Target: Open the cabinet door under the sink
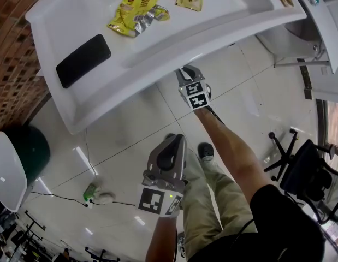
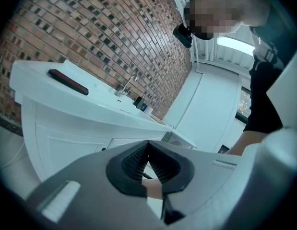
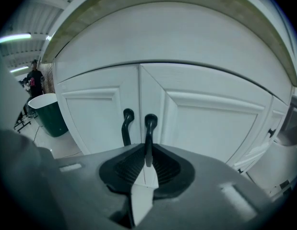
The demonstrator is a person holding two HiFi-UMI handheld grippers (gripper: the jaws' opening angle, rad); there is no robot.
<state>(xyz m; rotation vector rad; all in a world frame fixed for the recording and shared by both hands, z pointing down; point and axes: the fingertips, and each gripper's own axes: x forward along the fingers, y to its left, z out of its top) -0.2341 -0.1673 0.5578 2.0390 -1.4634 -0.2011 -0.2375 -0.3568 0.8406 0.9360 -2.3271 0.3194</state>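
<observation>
Pinching the handle is the step in hand. In the right gripper view, the right gripper (image 3: 147,152) has its ribbed pads pressed onto the thin black right-hand handle (image 3: 149,128), which runs down from its knob into the line where the jaws meet. That handle sits at the inner edge of the right cabinet door (image 3: 210,123), just beside the centre seam. Its twin, the left handle (image 3: 126,126), sits on the left door (image 3: 90,119) across the seam. Both doors lie flush and closed beneath the front edge of the sink counter (image 1: 158,64), so nothing is open yet.

From the head view the right gripper reaches under that front edge. The left gripper (image 1: 169,154) hangs back over the floor, well apart from the cabinet, its fingers pressed together on nothing.

The next move probably calls for a steady pull away from the cabinet face. It should curve toward the door's outer edge, where the hinges most likely sit. The pinch has to stay firm, since so slim a bar could slip out.
</observation>
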